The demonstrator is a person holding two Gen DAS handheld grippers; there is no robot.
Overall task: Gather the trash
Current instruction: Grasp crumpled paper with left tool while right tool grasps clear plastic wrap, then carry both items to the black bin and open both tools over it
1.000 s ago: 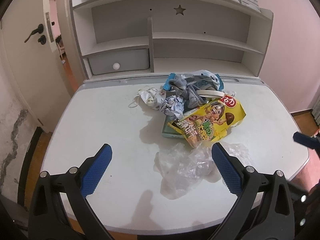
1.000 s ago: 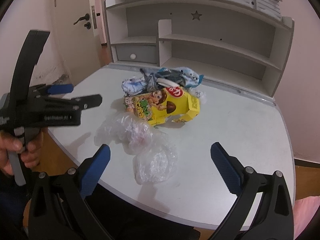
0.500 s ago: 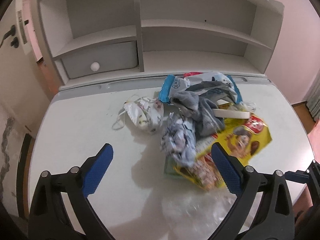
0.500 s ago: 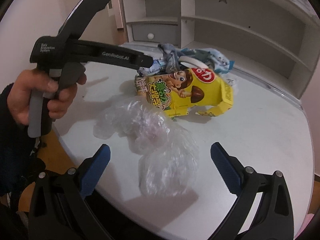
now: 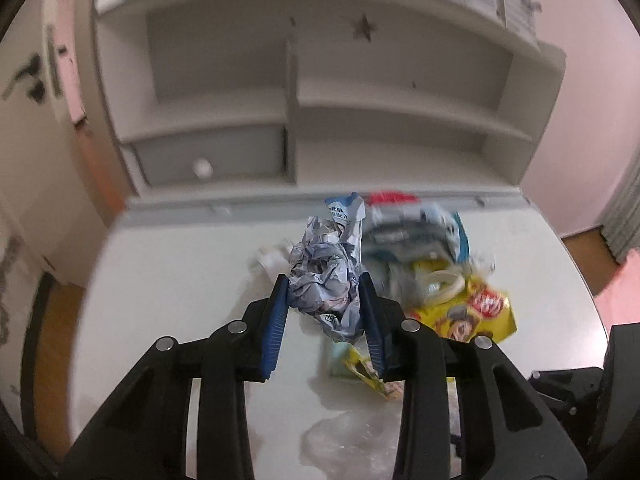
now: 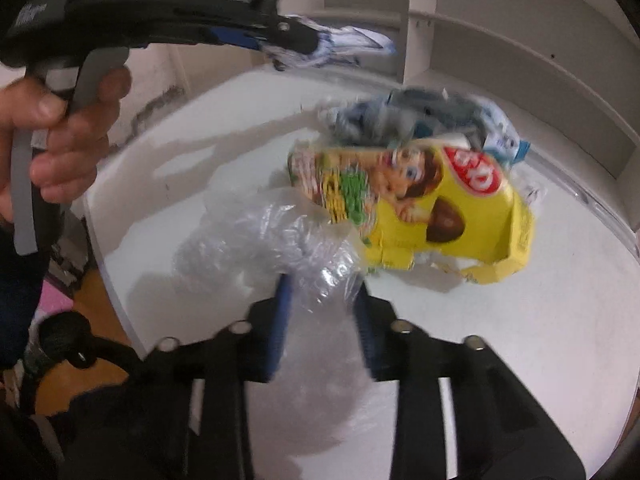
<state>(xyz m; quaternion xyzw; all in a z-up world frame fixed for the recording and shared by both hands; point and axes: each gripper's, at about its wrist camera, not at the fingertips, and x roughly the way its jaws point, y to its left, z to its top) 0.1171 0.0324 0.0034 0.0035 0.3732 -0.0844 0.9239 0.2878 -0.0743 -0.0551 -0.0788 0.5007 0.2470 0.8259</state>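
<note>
Both grippers had closed since earlier. On the white desk (image 5: 180, 280), right gripper (image 6: 322, 292) clamped the clear plastic bag (image 6: 272, 240); left gripper (image 5: 324, 292) gripped crumpled paper wad (image 5: 320, 276), raised above the desk.

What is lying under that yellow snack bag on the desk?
A pale green flat thing pokes out beneath the yellow snack bag at its near edge, and clear plastic wrap lies against its front corner. Whatever else is under the bag is hidden.
</note>
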